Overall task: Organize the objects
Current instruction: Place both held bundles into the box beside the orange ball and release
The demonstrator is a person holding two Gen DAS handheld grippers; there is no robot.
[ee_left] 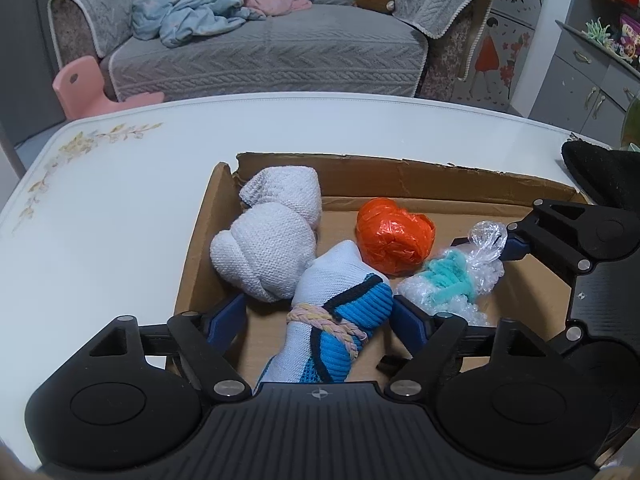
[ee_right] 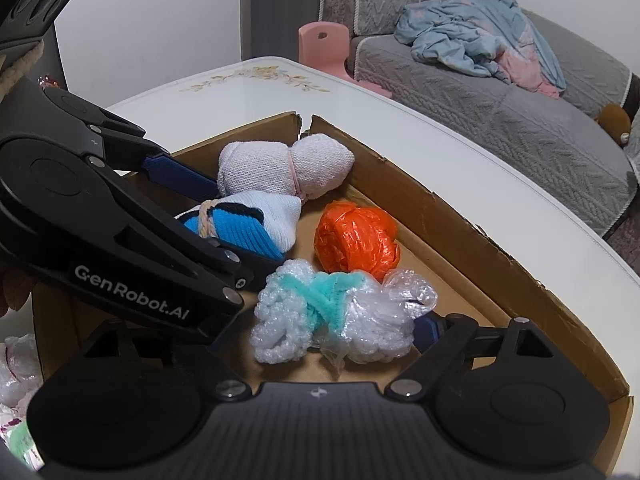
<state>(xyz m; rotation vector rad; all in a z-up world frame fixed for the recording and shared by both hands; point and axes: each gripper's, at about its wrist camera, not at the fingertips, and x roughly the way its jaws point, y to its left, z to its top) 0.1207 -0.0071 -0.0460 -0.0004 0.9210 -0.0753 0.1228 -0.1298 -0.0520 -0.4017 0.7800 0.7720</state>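
A shallow cardboard box (ee_left: pixel 400 176) (ee_right: pixel 460 216) on the white table holds a white knitted bundle (ee_left: pixel 272 236) (ee_right: pixel 280 168), an orange plastic ball (ee_left: pixel 394 240) (ee_right: pixel 356 242), a blue-and-white sock bundle tied with braided cord (ee_left: pixel 340 316) (ee_right: pixel 248 224) and a bubble-wrap bundle tied with teal pipe cleaner (ee_left: pixel 448 280) (ee_right: pixel 332 316). My left gripper (ee_left: pixel 320 316) (ee_right: pixel 224 216) is open, its blue fingers wide on either side of the sock bundle. My right gripper (ee_right: pixel 332 332) (ee_left: pixel 508 244) straddles the bubble-wrap bundle; its left finger is hidden.
The white table (ee_left: pixel 120 208) has a floral print at its far left. A grey sofa (ee_left: pixel 260 48) with a blue blanket and a pink stool (ee_left: pixel 80 80) stand beyond it. More wrapped items (ee_right: pixel 16 392) lie left of the box.
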